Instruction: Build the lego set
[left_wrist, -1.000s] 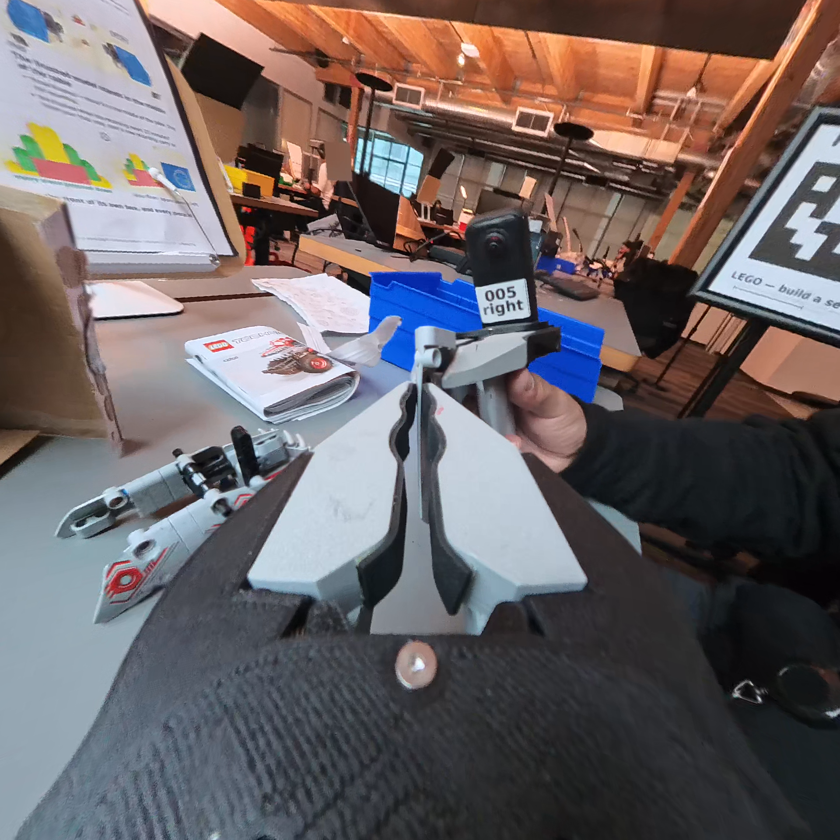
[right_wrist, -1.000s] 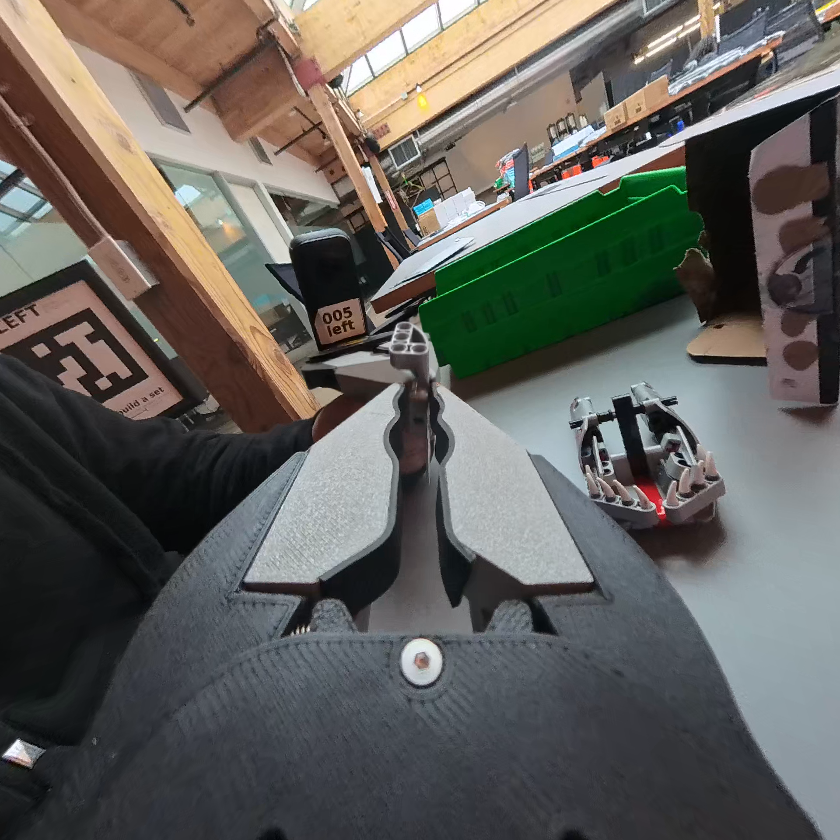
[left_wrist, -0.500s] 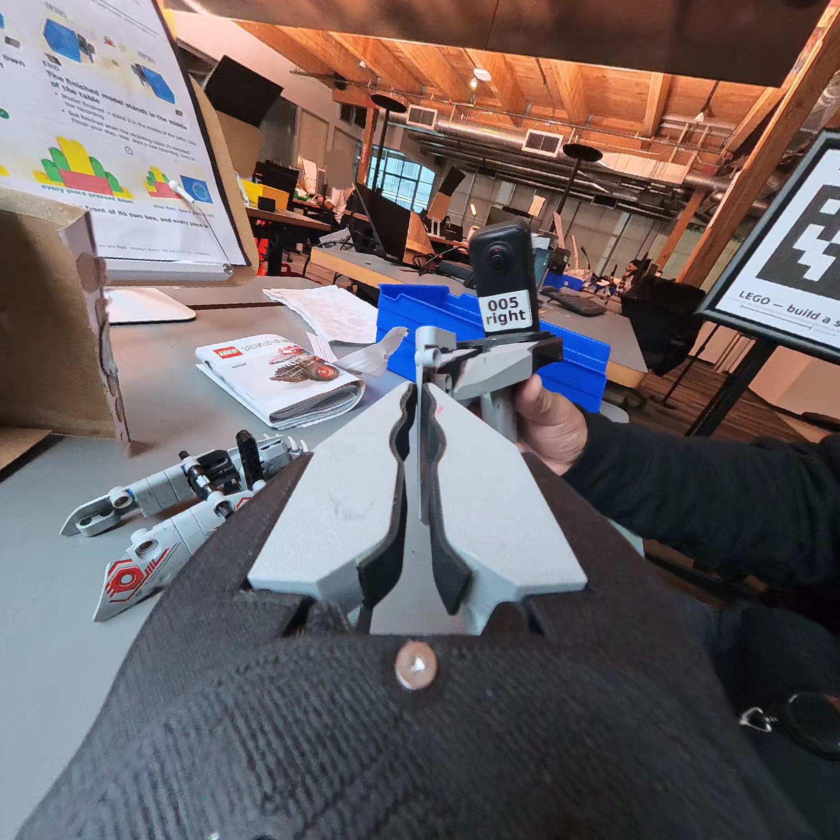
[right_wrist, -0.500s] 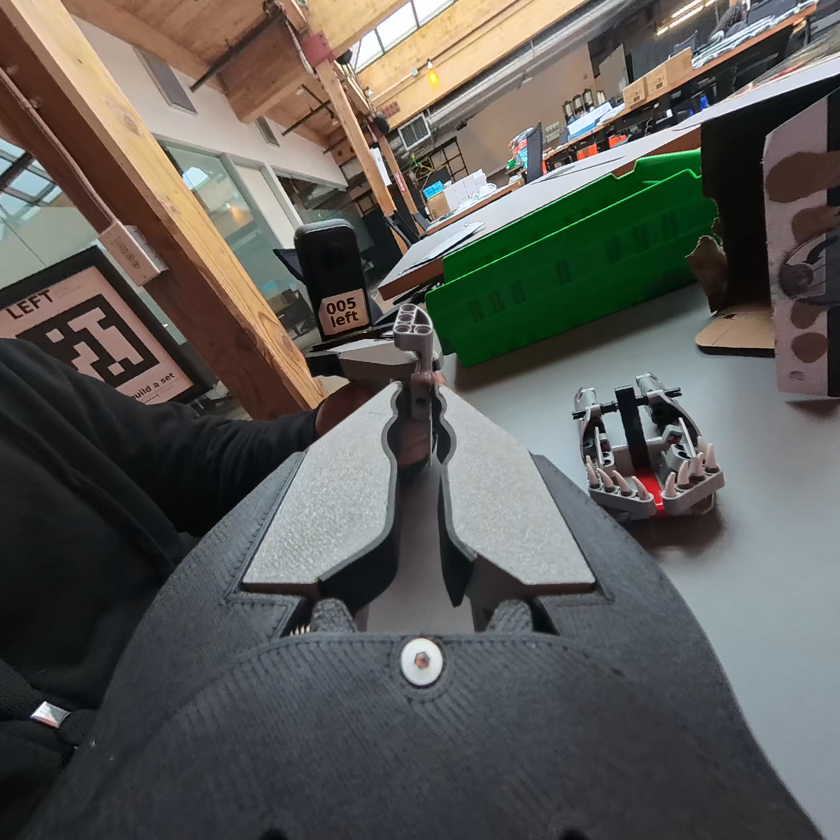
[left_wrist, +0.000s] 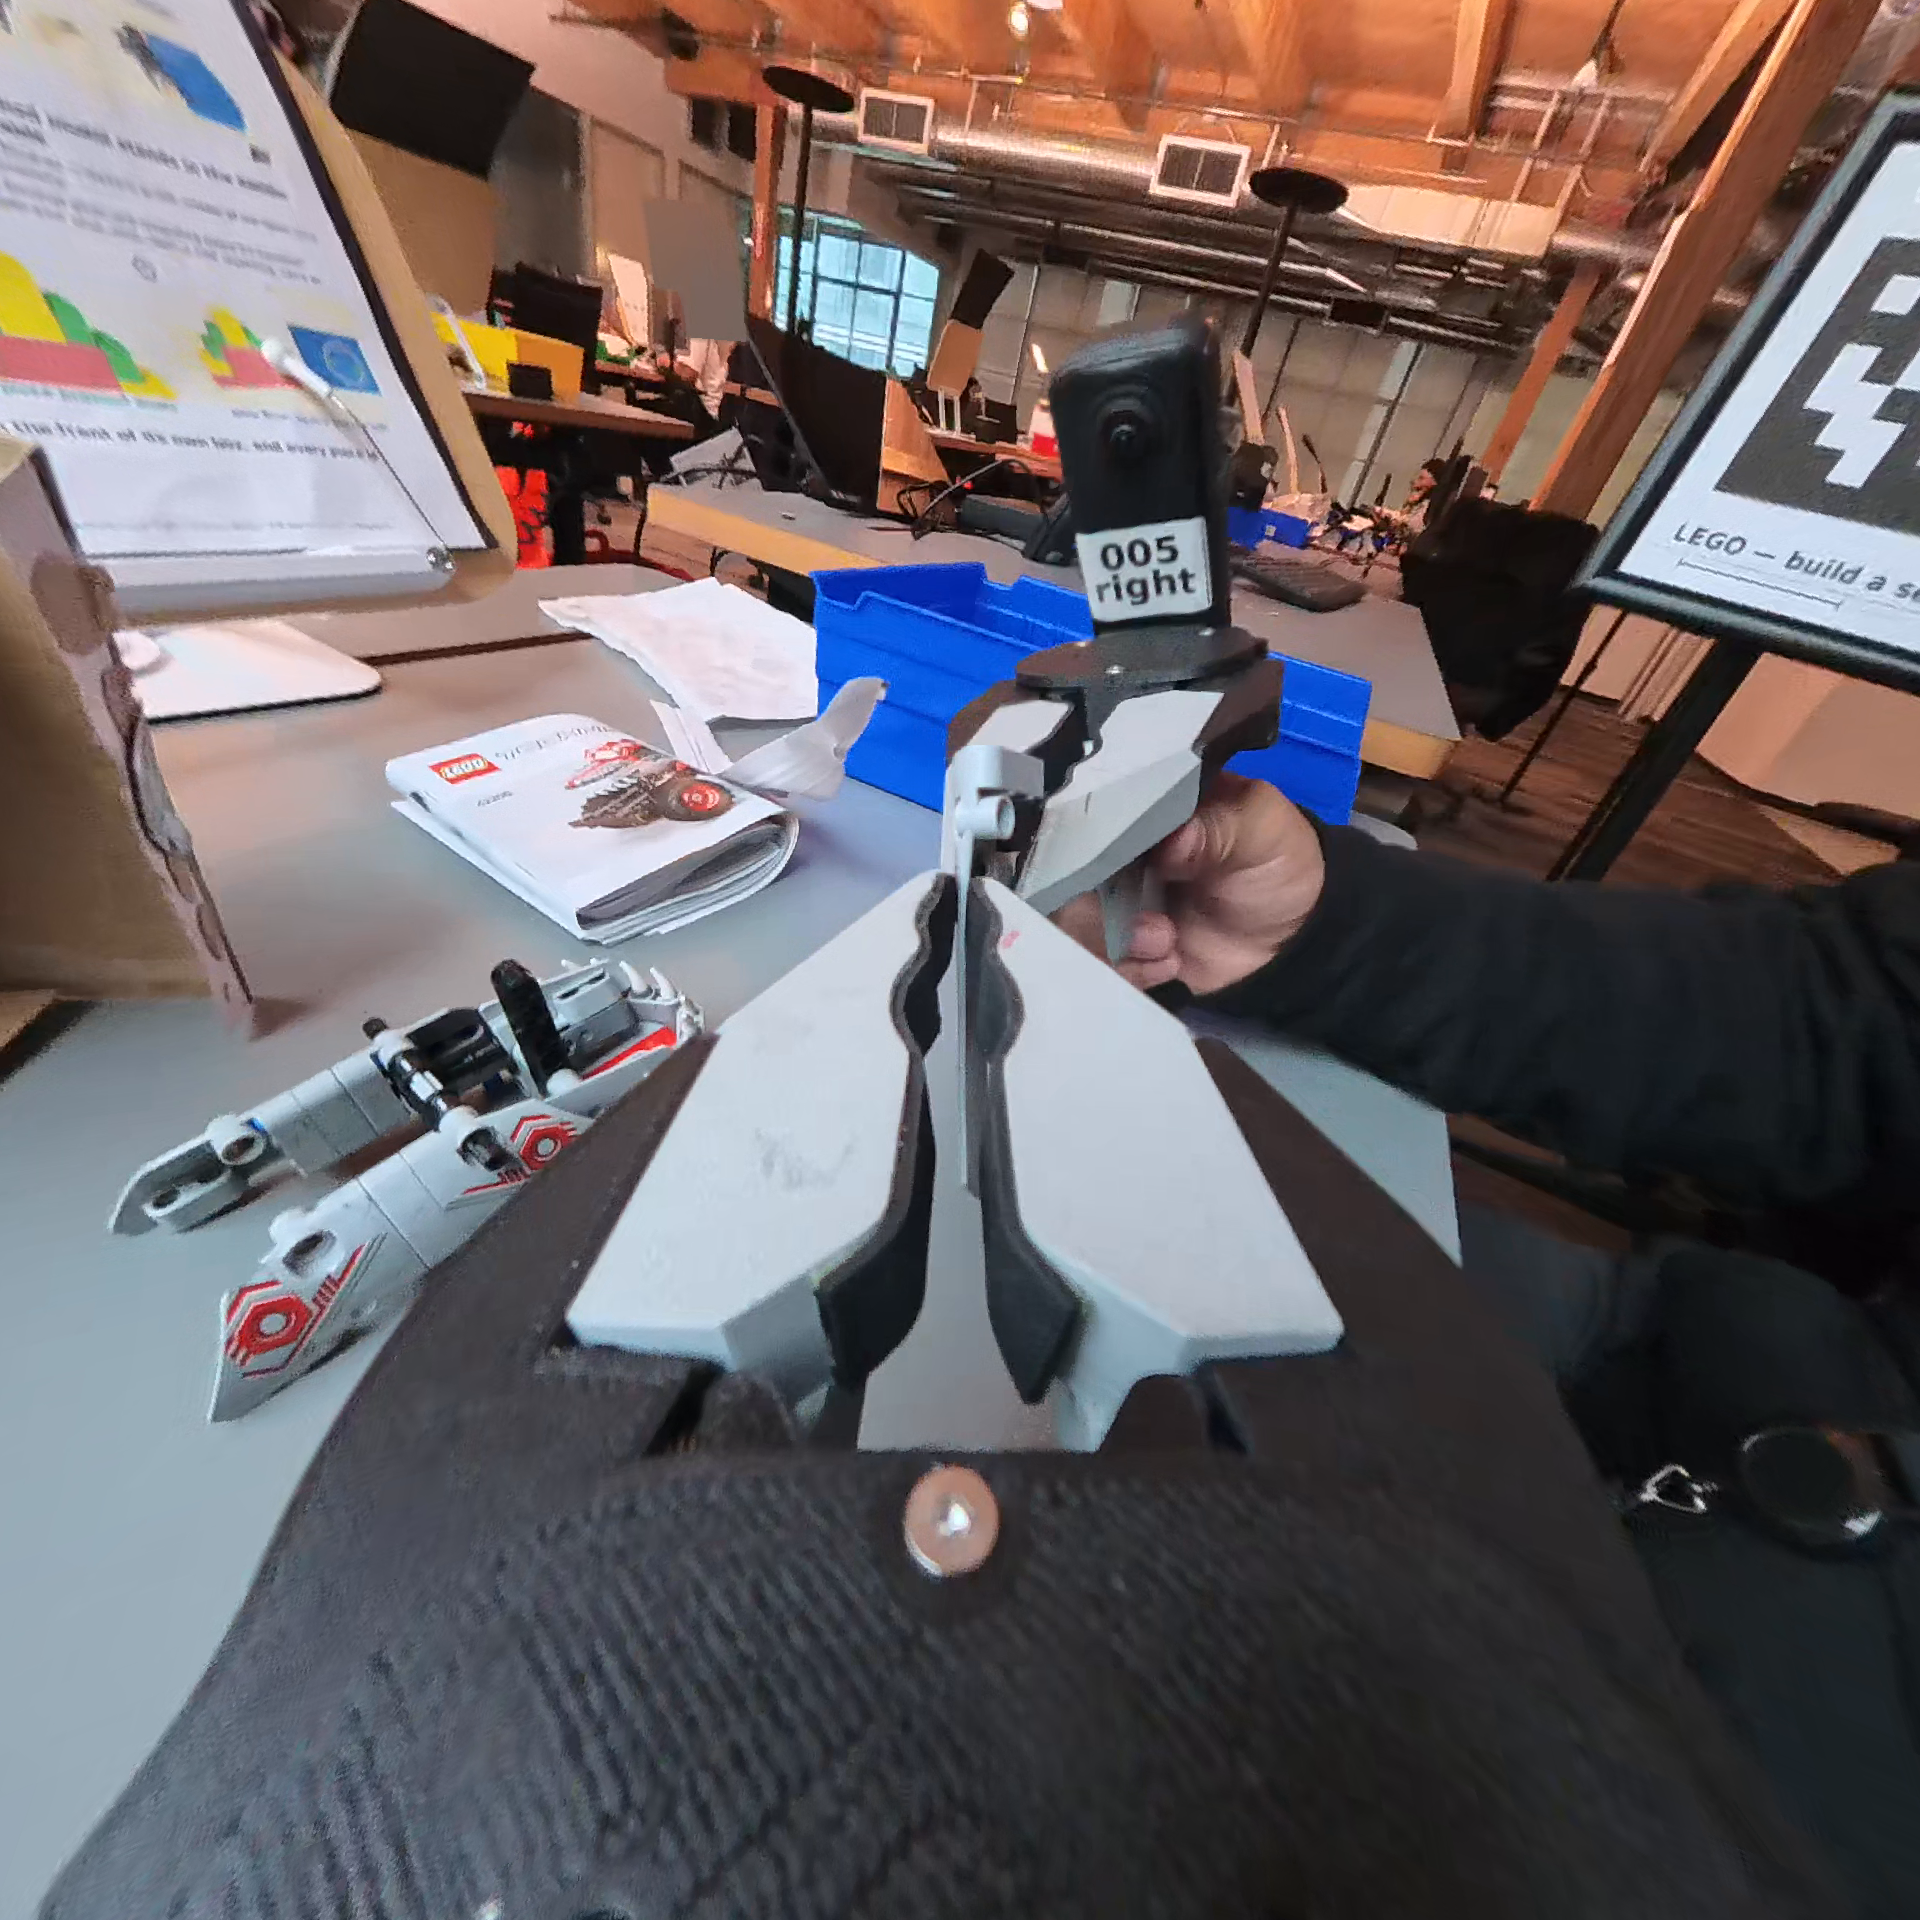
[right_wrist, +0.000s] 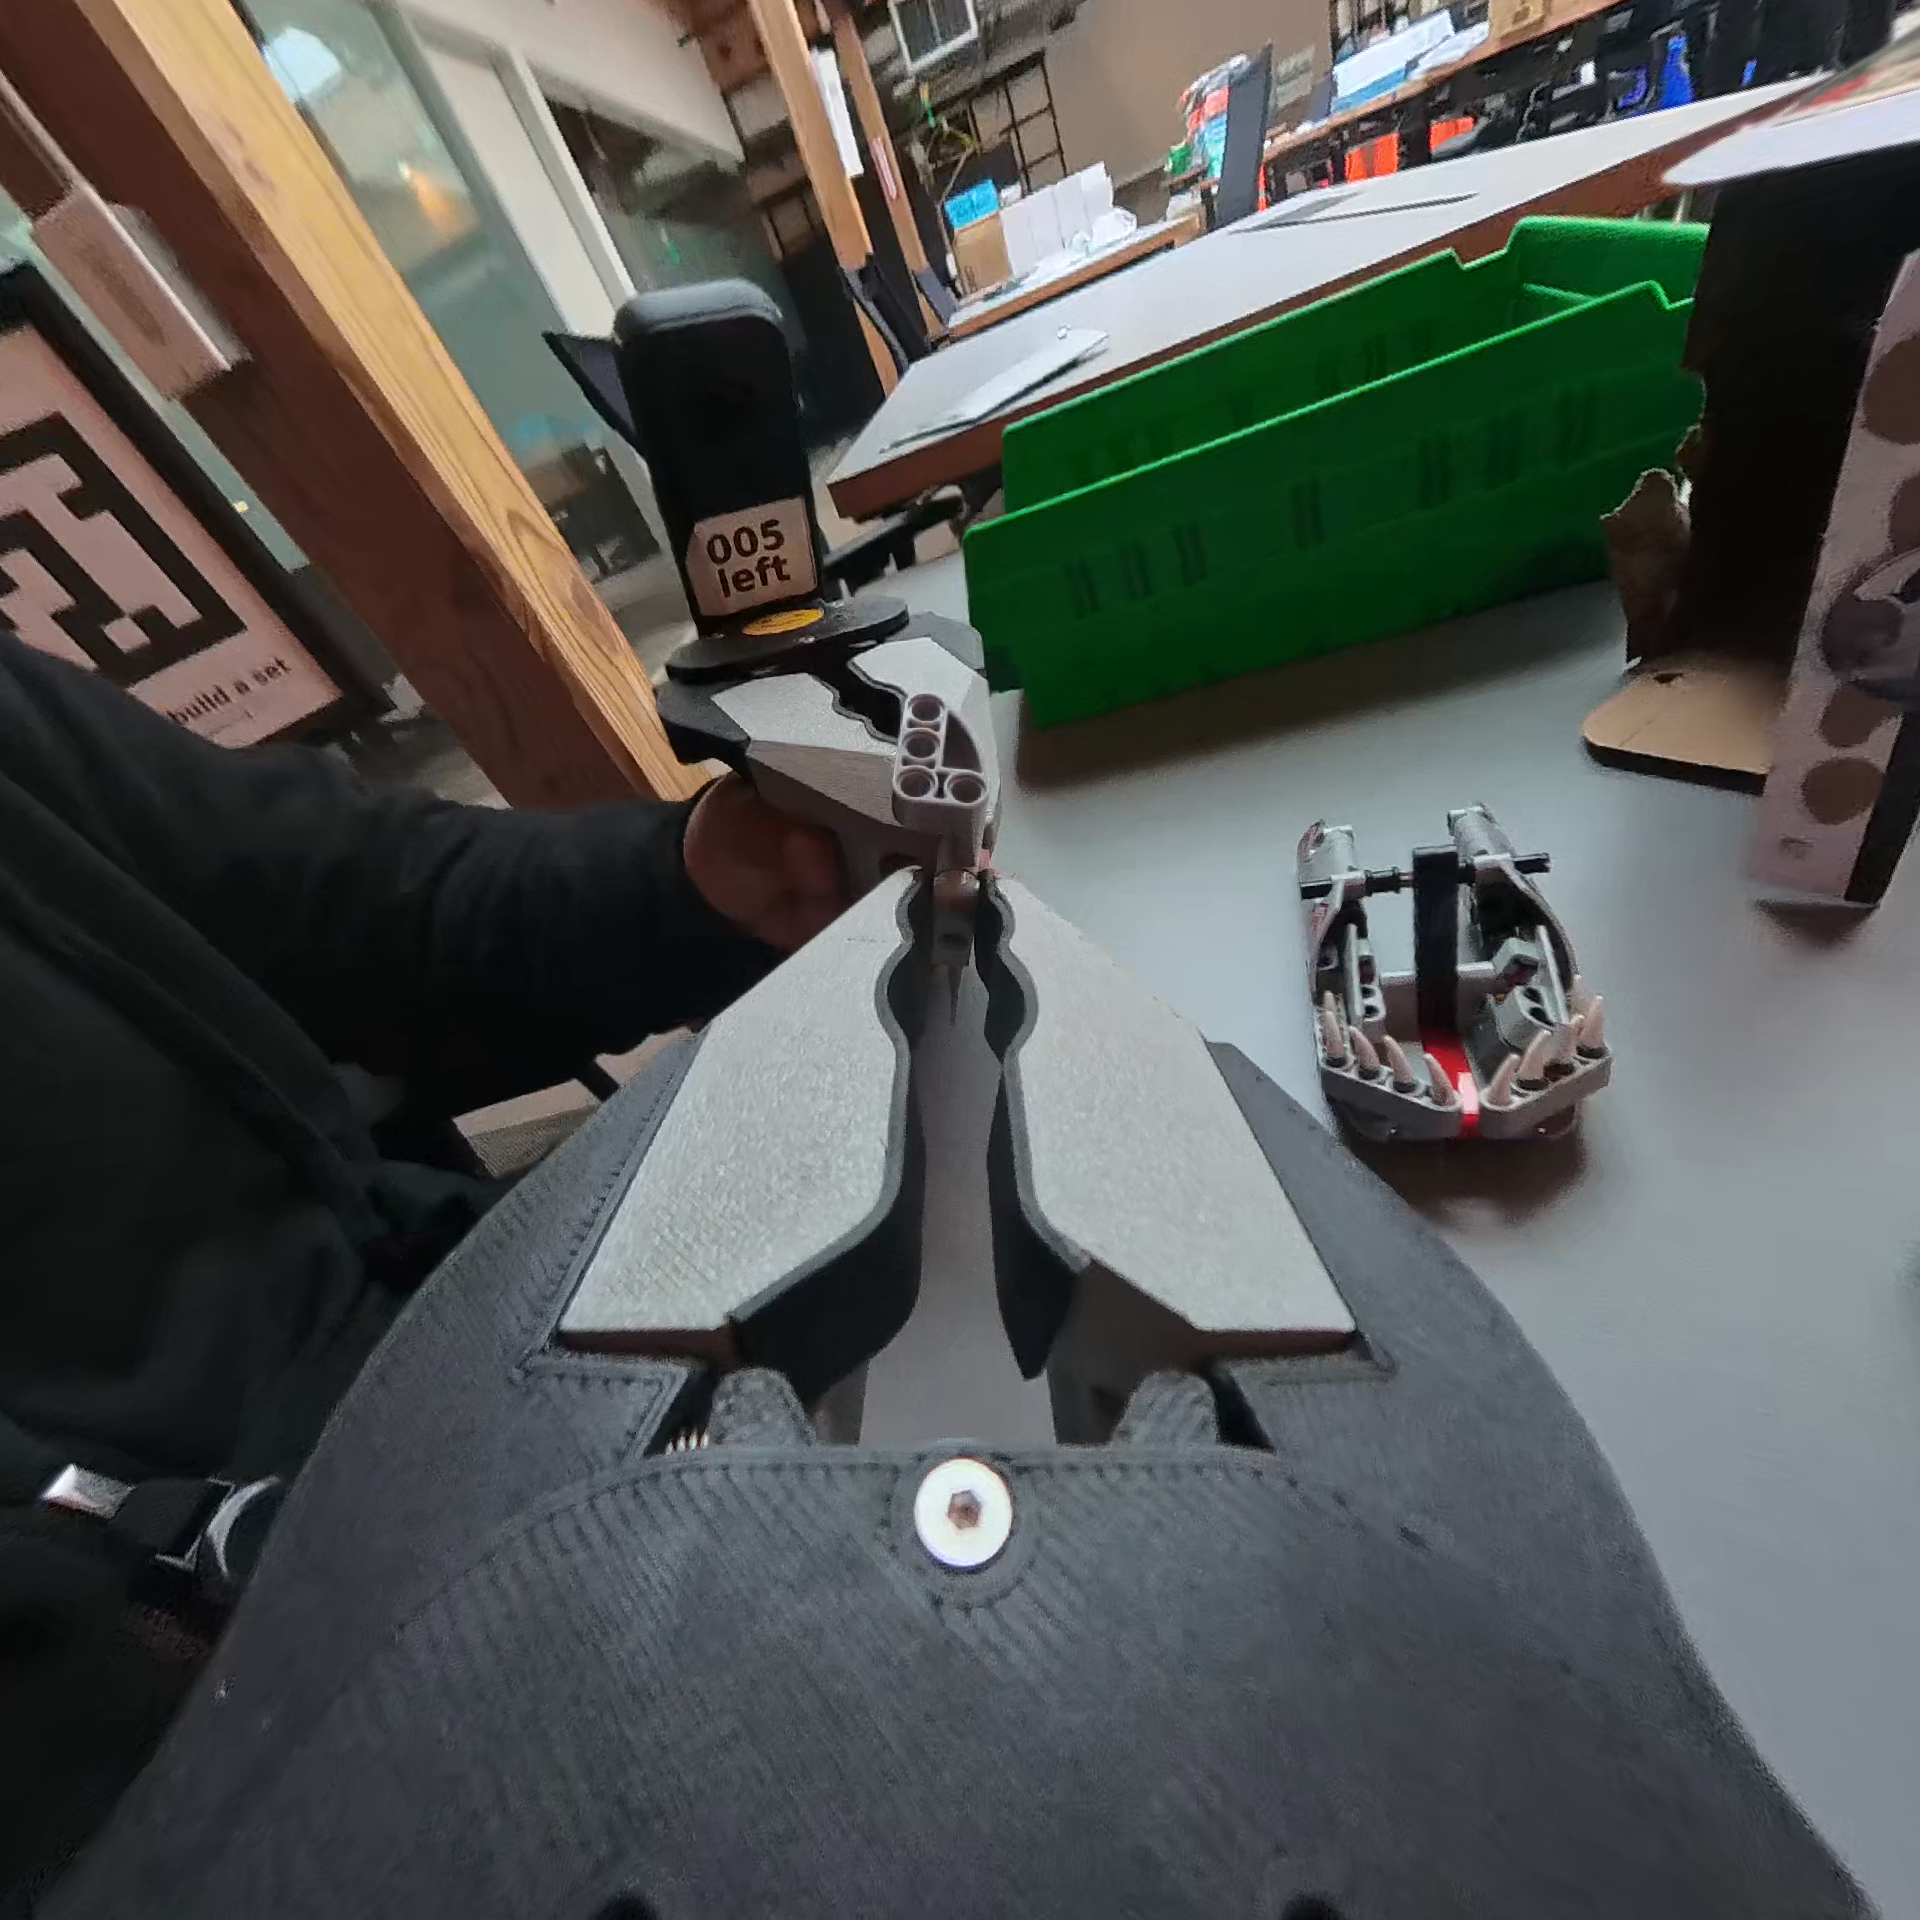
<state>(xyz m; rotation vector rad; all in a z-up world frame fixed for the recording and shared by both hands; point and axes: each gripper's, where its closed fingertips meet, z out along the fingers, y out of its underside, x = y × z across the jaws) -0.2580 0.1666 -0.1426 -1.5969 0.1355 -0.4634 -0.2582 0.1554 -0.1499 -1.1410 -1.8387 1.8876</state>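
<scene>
My left gripper (left_wrist: 956, 894) is shut on a thin grey lego panel (left_wrist: 977, 800), seen edge-on and sticking up past the fingertips. In the right wrist view the panel (right_wrist: 935, 769) shows a curved face with three round holes. My right gripper (right_wrist: 951, 883) is shut on a small pointed tooth-like piece (right_wrist: 951, 935), which meets the panel's lower end. The two grippers face each other, tip to tip, above the table's near edge. The partly built grey, red and black model (left_wrist: 416, 1122) lies on the table; its toothed end shows in the right wrist view (right_wrist: 1455, 997).
An instruction booklet (left_wrist: 592, 810) and a blue bin (left_wrist: 935, 644) lie behind the model. A green bin (right_wrist: 1351, 499) and a cardboard box (right_wrist: 1818, 520) stand at the far side. A standing instruction sheet (left_wrist: 187, 291) and a framed marker sign (left_wrist: 1818, 416) flank the table. Left and right tips are no more than a few centimetres apart.
Both grippers have drawn closer together and turned. The panel now shows its holed face to the right wrist view. Both stay shut on their pieces.
</scene>
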